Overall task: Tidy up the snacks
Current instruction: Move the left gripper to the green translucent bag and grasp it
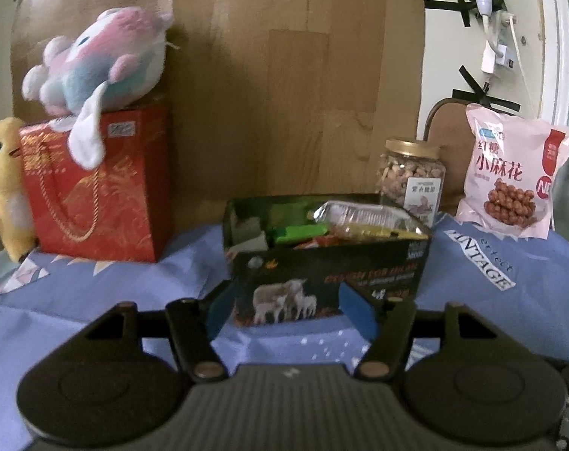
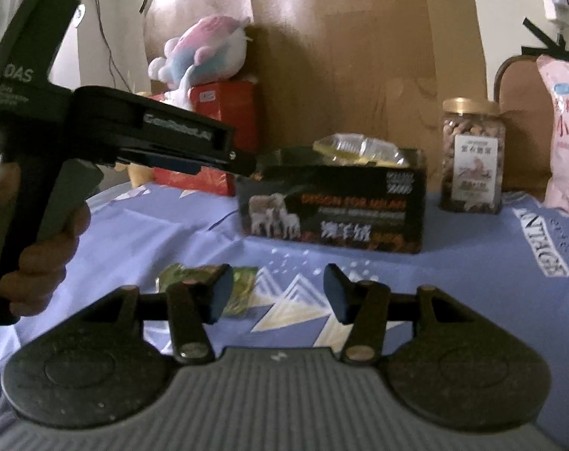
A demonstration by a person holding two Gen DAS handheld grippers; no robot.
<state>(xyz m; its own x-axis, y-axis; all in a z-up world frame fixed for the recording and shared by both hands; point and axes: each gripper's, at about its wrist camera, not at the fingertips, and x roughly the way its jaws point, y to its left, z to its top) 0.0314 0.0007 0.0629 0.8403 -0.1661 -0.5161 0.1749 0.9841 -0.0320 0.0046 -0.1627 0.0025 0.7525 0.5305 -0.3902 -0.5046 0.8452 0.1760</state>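
Observation:
A black open box with a sheep picture (image 1: 322, 263) (image 2: 333, 203) stands on the blue cloth and holds several snack packets, with a clear crinkled one (image 1: 363, 214) on top. My left gripper (image 1: 292, 312) is open and empty just in front of the box's near face. My right gripper (image 2: 276, 293) is open and empty above the cloth. A small green snack packet (image 2: 239, 289) lies on the cloth behind its left finger. The left gripper's body (image 2: 107, 127) shows in the right wrist view, held by a hand.
A jar of nuts (image 1: 410, 178) (image 2: 472, 158) and a pink snack bag (image 1: 509, 173) (image 2: 564, 131) stand at the back right. A red gift bag (image 1: 100, 188) with a plush toy (image 1: 96, 60) on top and a yellow plush (image 1: 2, 184) stands at the left. A cardboard wall (image 1: 284, 75) is behind.

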